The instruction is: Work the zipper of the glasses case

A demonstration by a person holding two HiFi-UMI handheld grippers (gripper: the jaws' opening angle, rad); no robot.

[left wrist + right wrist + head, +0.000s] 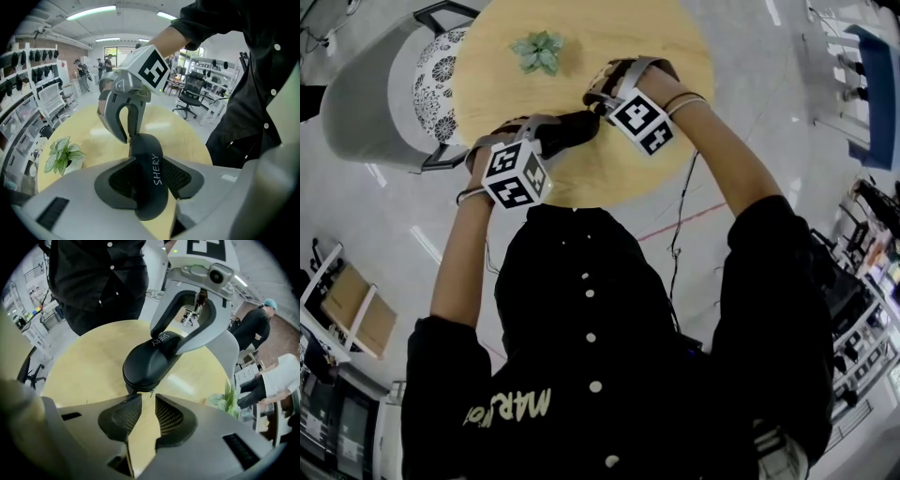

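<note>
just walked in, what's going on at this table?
A person, one gripper in each hand, is working on a black glasses case over a round wooden table. The left gripper clamps the case across its middle. The right gripper faces the case's end, its fingers a narrow gap apart, with the zipper pull at their tips but not yet pinched. A small potted plant sits further back.

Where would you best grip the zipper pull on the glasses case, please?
I'd pinch the zipper pull dangling at the rounded end of the glasses case, coming in end-on with the right gripper; the left gripper clamps the case's middle, leaving that end free.
</note>
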